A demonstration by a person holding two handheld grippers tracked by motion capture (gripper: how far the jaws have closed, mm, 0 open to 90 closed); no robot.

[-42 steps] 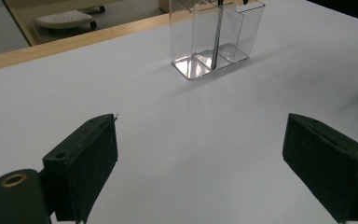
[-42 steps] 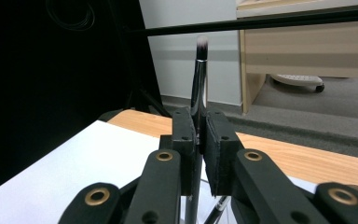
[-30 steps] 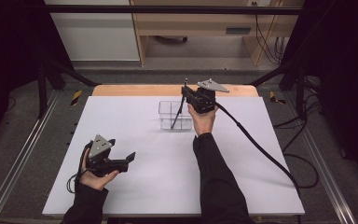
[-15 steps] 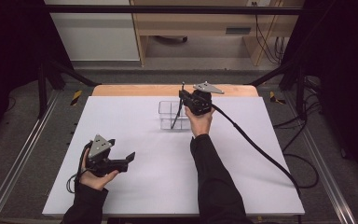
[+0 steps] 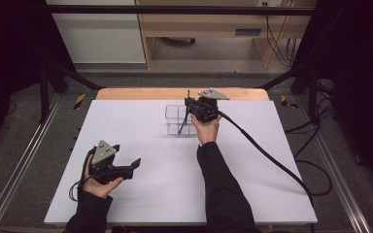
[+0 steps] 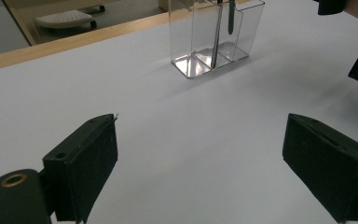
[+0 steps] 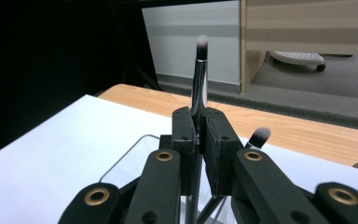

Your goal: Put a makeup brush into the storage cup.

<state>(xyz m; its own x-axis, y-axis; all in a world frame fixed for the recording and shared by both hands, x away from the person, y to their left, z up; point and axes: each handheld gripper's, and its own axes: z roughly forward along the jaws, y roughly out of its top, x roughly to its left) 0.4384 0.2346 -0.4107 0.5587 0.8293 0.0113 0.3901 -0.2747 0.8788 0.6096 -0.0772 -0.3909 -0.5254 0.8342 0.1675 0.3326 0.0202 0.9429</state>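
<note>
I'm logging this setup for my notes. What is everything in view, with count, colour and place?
Makeup brush in the claw: one, dark handle, white-tipped bristles, upright over the organizer.
Second makeup brush: one, same colours, leaning in the organizer.
Clear organizer: one, transparent, compartmented, far middle of the table.
Table: one, white top, wooden far edge.
Rolling base: one, white, on the floor beyond.
Right claw: black, shut on the upright brush.
Left claw: black, open, low over the near left table.
</note>
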